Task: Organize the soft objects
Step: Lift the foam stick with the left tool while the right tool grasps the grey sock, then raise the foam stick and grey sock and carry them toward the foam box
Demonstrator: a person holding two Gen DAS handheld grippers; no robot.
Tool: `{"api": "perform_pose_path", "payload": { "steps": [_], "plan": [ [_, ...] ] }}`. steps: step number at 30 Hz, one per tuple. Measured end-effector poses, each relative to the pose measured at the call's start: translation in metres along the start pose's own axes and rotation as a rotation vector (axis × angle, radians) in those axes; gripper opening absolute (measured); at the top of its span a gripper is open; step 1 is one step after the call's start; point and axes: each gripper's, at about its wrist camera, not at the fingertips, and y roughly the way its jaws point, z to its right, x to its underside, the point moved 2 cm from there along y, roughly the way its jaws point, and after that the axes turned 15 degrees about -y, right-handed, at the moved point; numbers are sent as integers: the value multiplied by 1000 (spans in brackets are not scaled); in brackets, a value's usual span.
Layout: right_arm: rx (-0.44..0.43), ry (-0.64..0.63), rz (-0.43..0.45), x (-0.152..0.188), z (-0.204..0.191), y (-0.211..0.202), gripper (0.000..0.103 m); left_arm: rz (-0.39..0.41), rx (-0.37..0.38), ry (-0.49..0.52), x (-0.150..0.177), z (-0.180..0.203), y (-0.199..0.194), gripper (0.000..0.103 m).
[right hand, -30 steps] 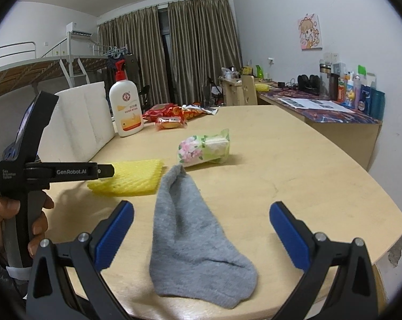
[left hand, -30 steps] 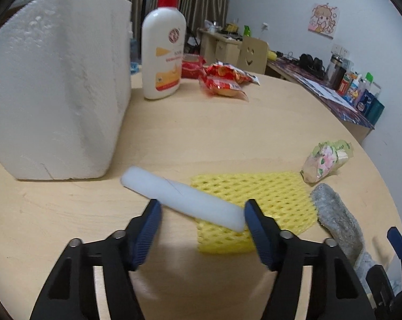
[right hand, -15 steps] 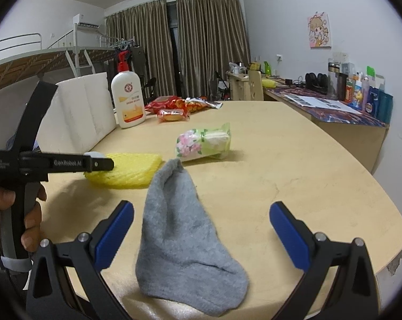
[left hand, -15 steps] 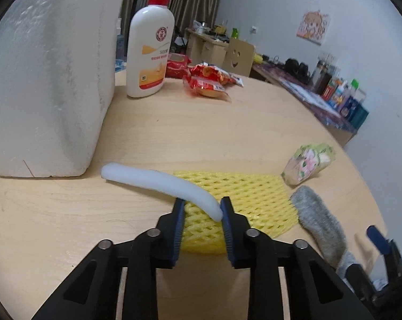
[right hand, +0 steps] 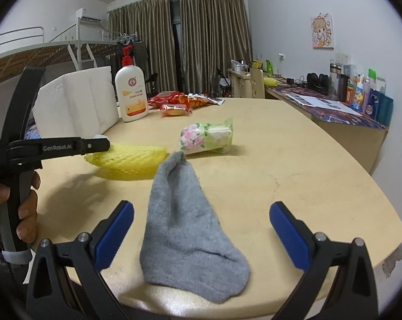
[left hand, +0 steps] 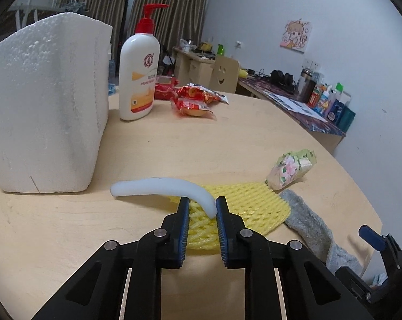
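My left gripper (left hand: 202, 208) is shut on the near end of a white foam strip (left hand: 158, 188), which bends up and left above the table. Under it lies a yellow foam net (left hand: 243, 208), also in the right wrist view (right hand: 129, 160). A grey sock (right hand: 185, 224) lies flat between the open fingers of my right gripper (right hand: 201, 224); the sock also shows in the left wrist view (left hand: 307, 221). A floral tissue pack (right hand: 206, 138) lies behind the sock. The left gripper shows side-on in the right wrist view (right hand: 97, 144).
A white styrofoam box (left hand: 43, 106) stands at the left on the round wooden table (right hand: 294, 160). A lotion pump bottle (left hand: 139, 80) and red snack packets (left hand: 193, 101) stand behind. The table edge curves close on the right and near side.
My left gripper closed on the foam strip's near end and lifted it, so the strip now bends upward. My right gripper stayed open over the sock.
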Motion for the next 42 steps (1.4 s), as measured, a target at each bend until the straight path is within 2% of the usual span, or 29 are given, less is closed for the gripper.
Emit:
{"api": "perform_pose_path", "payload": {
  "steps": [4,6,7,9,10,12,16,18,23,26,31,32,34,35,37,38,40,42],
  "plan": [
    [-3,-21,-26,1,-5,4,103,-2,-12,9,1,0,1,22],
    [-18,-27,-27,1,-7,5,98,3,-21,14,1,1,1,22],
    [-22,-26,-31,1,-7,6,95,5,-24,17,2,0,0,22],
    [-24,-41,-47,0,-9,9,79,4,-35,31,2,1,1,26],
    [-29,-51,-55,1,-11,11,67,3,-41,32,2,0,1,27],
    [-25,-69,-73,1,-13,16,64,-2,-47,24,1,-2,2,29],
    [-29,-76,-82,0,-14,20,60,1,-77,-7,-2,-8,4,48],
    [-34,-78,-87,1,-14,21,55,8,-95,-30,-4,-11,4,64],
    [-32,-72,-94,1,-13,23,42,-21,-138,-91,-8,-22,10,64],
    [-29,-75,-95,1,-13,23,40,-10,-183,-113,-9,-30,9,64],
    [-34,-77,-89,2,-12,24,40,-48,-187,-161,-11,-36,18,64],
    [-35,-75,-88,2,-12,24,40,-46,-187,-164,-12,-36,18,64],
    [-35,-74,-84,2,-12,23,40,-47,-171,-175,-12,-35,18,55],
    [-35,-73,-83,2,-12,23,40,-55,-150,-175,-11,-34,19,46],
    [-33,-74,-82,2,-13,24,40,-66,-138,-166,-11,-30,21,37],
    [-33,-74,-82,3,-13,24,40,-71,-120,-166,-11,-28,22,29],
    [-33,-71,-82,3,-13,24,40,-62,-106,-163,-11,-27,19,22],
    [-30,-72,-81,3,-13,24,40,-43,-92,-151,-11,-25,14,9]
  ]
}}
